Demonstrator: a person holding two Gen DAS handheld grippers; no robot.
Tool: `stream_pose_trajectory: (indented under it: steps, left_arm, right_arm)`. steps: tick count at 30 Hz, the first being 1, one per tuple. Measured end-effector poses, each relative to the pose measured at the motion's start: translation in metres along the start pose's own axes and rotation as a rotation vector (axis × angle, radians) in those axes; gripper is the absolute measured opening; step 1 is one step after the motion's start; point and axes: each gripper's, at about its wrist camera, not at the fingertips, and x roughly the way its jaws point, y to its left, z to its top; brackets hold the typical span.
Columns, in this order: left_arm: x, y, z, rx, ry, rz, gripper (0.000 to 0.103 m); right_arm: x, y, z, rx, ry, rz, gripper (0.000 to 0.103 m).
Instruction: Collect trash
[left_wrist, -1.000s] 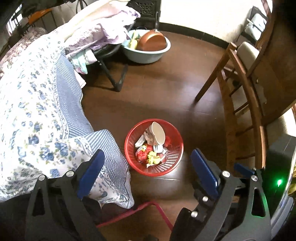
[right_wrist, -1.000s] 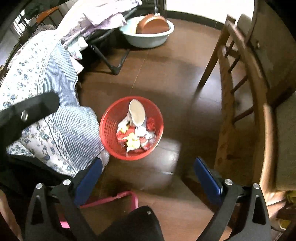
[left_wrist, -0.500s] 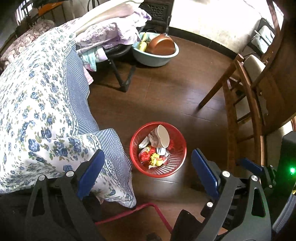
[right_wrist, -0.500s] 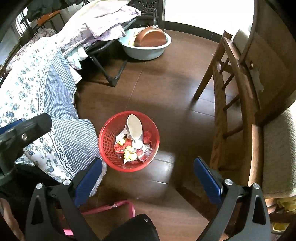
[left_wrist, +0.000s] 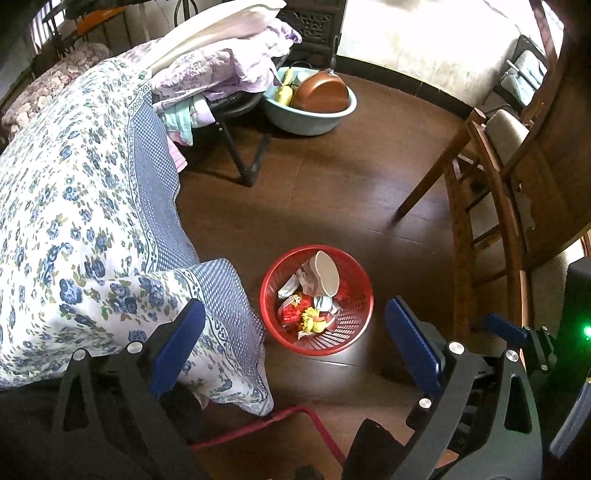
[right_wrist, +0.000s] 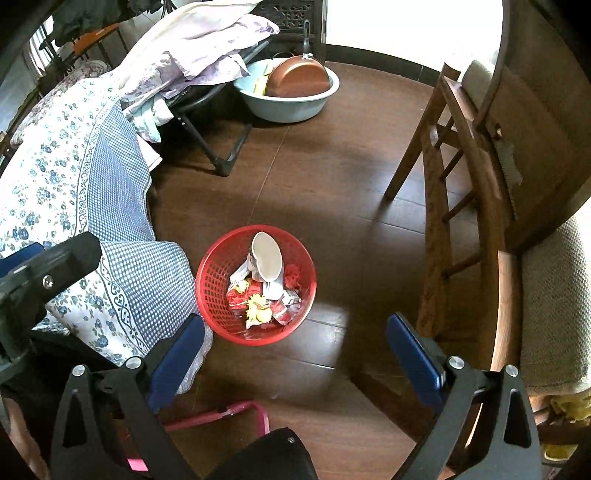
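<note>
Left wrist view: both claws spread and empty, left claw, right claw, high above red basket of trash on floor; descend vertically, grip rim.

Floral bedspread; wooden chair; basin holding perhaps a pan.

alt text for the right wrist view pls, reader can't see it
An open, empty right gripper looks down on a red basket of trash, including a paper cup and wrappers, on a dark wood floor. A floral bedspread hangs at left, a wooden chair stands at right, a basin beyond.
</note>
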Motion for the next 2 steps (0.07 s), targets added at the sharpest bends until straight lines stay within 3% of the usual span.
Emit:
stream_pose_trajectory:
  steps: [2]
  left_arm:
    - [0.0008, 0.0006, 0.0, -0.002, 0.003, -0.001, 0.094]
  right_arm:
    - [-0.0002, 0.0001, 0.0001, -0.001, 0.0, 0.0, 0.097]
